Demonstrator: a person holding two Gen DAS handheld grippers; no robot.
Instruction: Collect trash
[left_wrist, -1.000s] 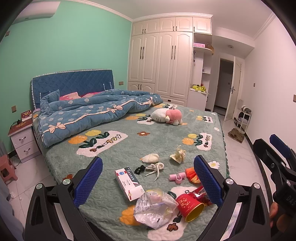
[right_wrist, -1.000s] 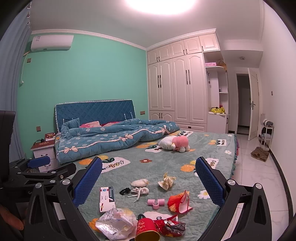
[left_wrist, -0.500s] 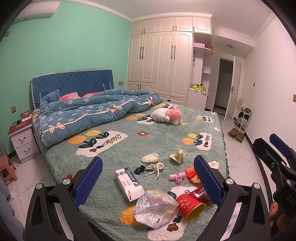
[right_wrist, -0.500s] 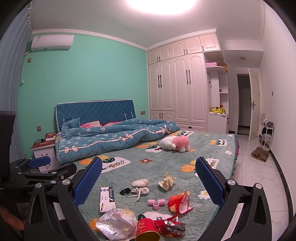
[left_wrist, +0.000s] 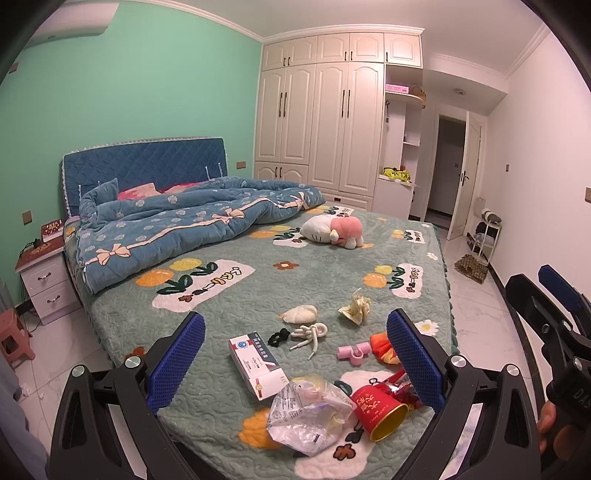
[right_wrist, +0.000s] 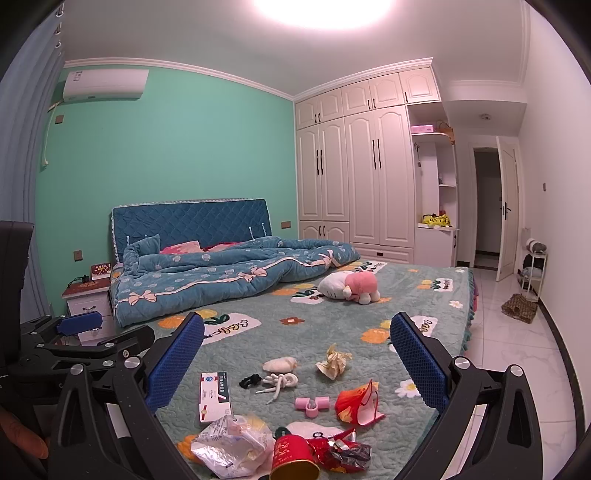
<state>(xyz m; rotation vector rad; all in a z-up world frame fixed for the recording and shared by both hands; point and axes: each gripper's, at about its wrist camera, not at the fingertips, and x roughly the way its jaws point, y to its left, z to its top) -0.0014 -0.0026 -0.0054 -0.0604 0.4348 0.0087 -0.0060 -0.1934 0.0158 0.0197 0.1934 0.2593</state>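
Litter lies on the near corner of the green bed (left_wrist: 258, 291): a clear plastic bag (left_wrist: 308, 417), a red paper cup (left_wrist: 378, 410) on its side, a red foil wrapper (right_wrist: 341, 452), a white carton (left_wrist: 255, 363), a crumpled yellowish paper (left_wrist: 354, 308), an orange-red wrapper (right_wrist: 360, 404), a pink plastic piece (left_wrist: 353, 352), a white cord (left_wrist: 308, 332) and a black hair tie (left_wrist: 277, 336). My left gripper (left_wrist: 295, 365) hangs open above the litter, holding nothing. My right gripper (right_wrist: 297, 369) is open too, empty, just right of the left one.
A blue quilt (left_wrist: 184, 225) is bunched at the bed's head and a pink-and-white plush toy (left_wrist: 332, 230) lies mid-bed. A nightstand (left_wrist: 46, 280) stands at left, white wardrobes (left_wrist: 325, 129) at the back, white tiled floor (right_wrist: 517, 354) and an open door (left_wrist: 469, 177) at right.
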